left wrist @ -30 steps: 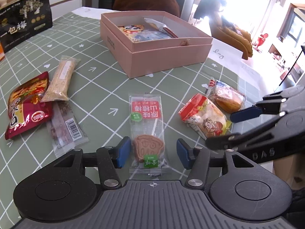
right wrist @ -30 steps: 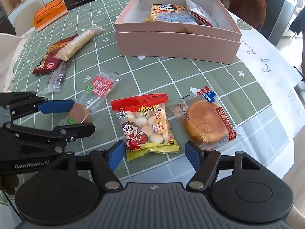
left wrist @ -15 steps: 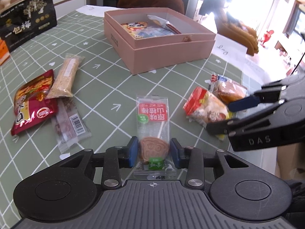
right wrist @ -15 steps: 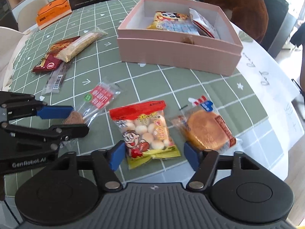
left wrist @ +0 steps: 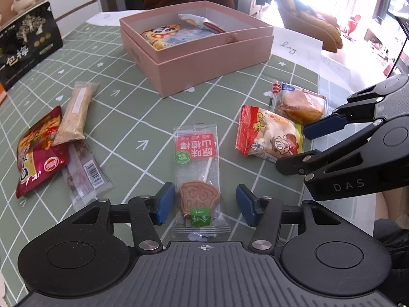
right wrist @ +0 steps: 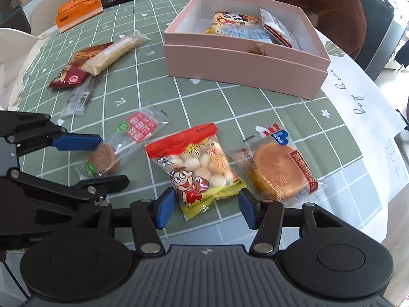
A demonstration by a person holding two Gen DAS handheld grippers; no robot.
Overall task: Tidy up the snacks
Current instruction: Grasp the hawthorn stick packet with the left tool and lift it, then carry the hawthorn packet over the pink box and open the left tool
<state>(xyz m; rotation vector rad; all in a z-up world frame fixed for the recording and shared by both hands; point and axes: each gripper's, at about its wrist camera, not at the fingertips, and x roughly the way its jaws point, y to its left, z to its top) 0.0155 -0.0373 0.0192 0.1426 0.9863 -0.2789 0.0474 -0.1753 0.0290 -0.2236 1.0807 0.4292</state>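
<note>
My left tool (left wrist: 202, 206) sits low over the surface (left wrist: 127, 128), fingers spread either side of the hawthorn lollipop packet (left wrist: 198, 176), its brown disc between the pads, the left pad just beside it. My right tool (right wrist: 204, 206) is also spread, straddling the near end of the red-and-yellow biscuit-ball bag (right wrist: 196, 168). The wrapped round cake (right wrist: 278, 171) lies just right of that bag. The pink box (left wrist: 199, 48) sits farther off, with packets already inside.
</note>
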